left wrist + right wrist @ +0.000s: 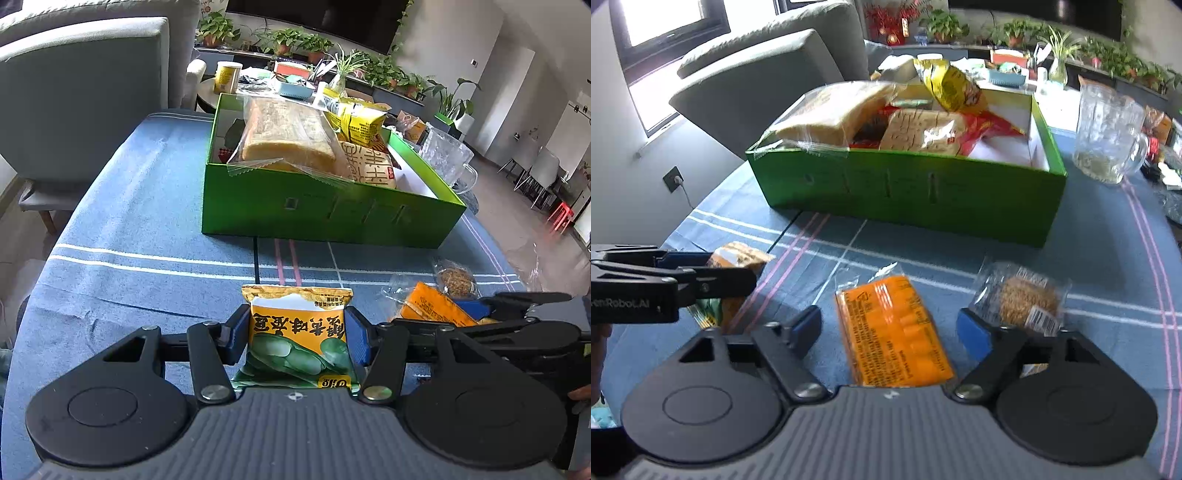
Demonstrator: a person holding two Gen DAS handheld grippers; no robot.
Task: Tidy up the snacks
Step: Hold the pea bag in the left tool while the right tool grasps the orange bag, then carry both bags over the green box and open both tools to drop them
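Note:
My left gripper (298, 334) is shut on a yellow and green bean snack packet (297, 306), its blue pads pressed to both sides just above the blue striped tablecloth (147, 229). In the right wrist view that gripper (701, 275) shows at the left edge with the packet (738, 256). My right gripper (889, 325) stands open around an orange snack packet (892, 354) lying flat, with gaps on both sides. A round grain cake (1027, 299) in clear wrap lies by its right finger. Ahead is the green box (905, 195), holding bagged bread (831, 114) and other snacks.
A glass mug (1108, 136) stands right of the box. A grey sofa (81, 92) is beyond the table's left edge. Potted plants (295, 40) and clutter fill a low table behind the box. The right part of the box floor (1004, 147) is bare.

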